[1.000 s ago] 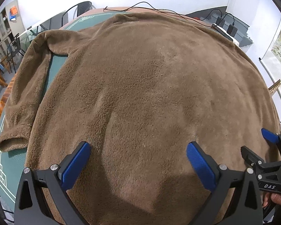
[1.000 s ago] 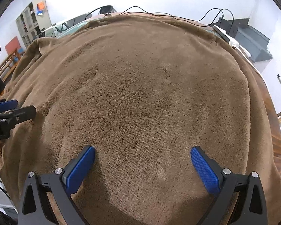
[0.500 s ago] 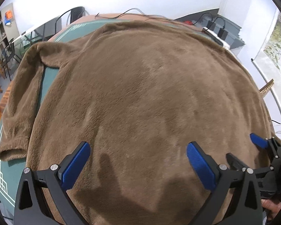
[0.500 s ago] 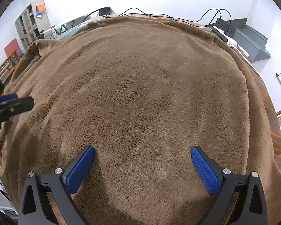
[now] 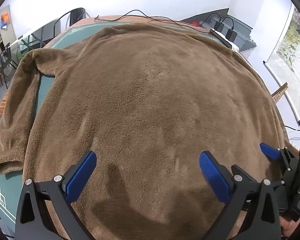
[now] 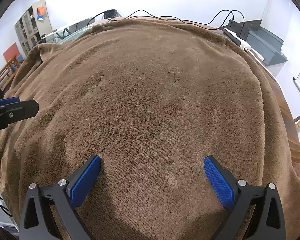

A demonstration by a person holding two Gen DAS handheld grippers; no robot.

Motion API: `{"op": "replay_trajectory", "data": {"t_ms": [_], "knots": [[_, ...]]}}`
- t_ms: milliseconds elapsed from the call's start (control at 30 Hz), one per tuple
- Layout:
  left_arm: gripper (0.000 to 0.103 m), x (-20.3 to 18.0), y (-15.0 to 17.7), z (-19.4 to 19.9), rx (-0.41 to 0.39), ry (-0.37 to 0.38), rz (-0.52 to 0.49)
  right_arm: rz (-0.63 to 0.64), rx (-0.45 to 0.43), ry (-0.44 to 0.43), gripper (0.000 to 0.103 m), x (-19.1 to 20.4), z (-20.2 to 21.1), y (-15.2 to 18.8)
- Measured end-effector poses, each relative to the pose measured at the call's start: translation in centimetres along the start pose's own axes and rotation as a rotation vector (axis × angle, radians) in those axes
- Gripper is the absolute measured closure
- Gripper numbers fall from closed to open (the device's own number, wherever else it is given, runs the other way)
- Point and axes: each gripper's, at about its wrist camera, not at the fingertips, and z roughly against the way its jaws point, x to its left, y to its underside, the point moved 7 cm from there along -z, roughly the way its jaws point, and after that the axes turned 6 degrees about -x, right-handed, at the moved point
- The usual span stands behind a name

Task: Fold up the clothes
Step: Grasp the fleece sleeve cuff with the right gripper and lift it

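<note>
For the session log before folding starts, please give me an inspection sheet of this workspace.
Surface: table with green mat, patterned border; wood edge visible.
Job's things: brown fleece sweater spread flat, left sleeve lying along the body, cuff near the mat's edge.
Clutter: white power strip with black adapters at the far right corner.
Grippers: left gripper and right gripper both open above the hem side, holding nothing.
Cables: black cable along the far edge.
Surroundings: chair, shelf cabinet, wall scroll.
</note>
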Motion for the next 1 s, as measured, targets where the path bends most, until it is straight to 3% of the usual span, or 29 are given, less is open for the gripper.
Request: {"op": "replay_trajectory", "data": {"t_ms": [267,500,767,1000], "knots": [[0.000,-1.5,-1.0,0.6,-0.019,0.027,-0.002,-0.026,0.024,-0.001,0.000,-0.7,0.7,0.0],[0.000,-5.8,-2.2,0.1,0.008,0.103,-0.041,-0.187,-0.064,0.060,0.000,-6.1,5.9,1.8],[0.000,-14.3,-1.9,-0.3,0.034,0.189,-0.217,-0.416,-0.186,0.217,0.000,-15.1,15.4,8.3],[0.000,-18.0,-1.3,-1.0,0.072,0.224,-0.252,-0.473,-0.136,0.302,0.000,-20.0,19.7,13.5]]}}
